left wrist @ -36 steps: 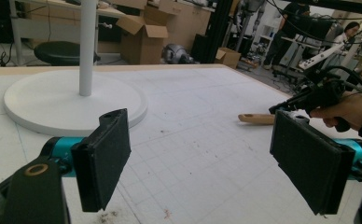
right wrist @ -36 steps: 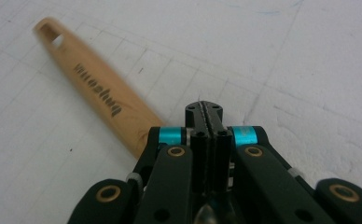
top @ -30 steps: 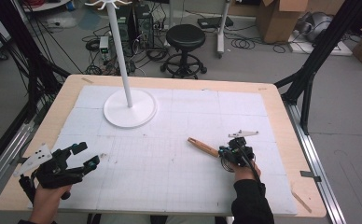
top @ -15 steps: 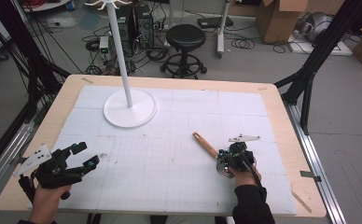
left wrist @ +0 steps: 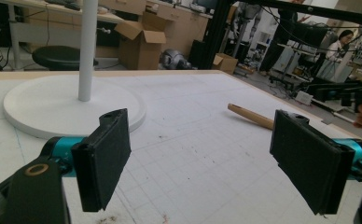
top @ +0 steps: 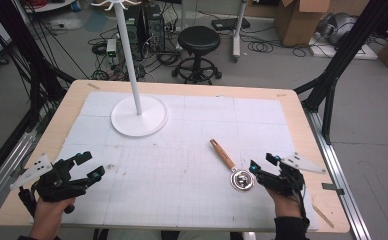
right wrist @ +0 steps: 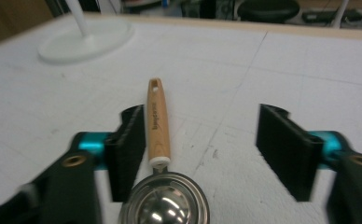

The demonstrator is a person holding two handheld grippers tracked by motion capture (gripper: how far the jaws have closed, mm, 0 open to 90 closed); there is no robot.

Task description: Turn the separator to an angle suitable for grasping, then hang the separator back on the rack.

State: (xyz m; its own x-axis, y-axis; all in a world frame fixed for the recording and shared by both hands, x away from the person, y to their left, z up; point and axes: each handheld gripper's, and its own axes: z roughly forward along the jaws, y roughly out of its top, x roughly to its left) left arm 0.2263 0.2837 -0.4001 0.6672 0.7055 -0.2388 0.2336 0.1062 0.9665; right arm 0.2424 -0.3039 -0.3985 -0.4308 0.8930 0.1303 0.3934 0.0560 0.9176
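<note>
At the near left corner of the table [top: 302, 112], the left gripper [top: 93, 165] rests in the person's left hand [top: 47, 217] with its jaws spread wide and nothing between them; its own view looks across the white gridded mat [left wrist: 193, 154] toward the stand. Farther back and left of centre stands a white coat stand [top: 138, 112] on a round base. Right of centre lies the ladle [top: 231, 166], its wooden handle [right wrist: 157, 123] pointing away toward the stand and its shiny steel bowl [right wrist: 165, 205] nearest the person. Just right of the bowl, the right gripper [top: 262, 166] has just been opening its jaws; they now stand wide apart, the handle lying on the mat just beside the left pad and ungripped.
</note>
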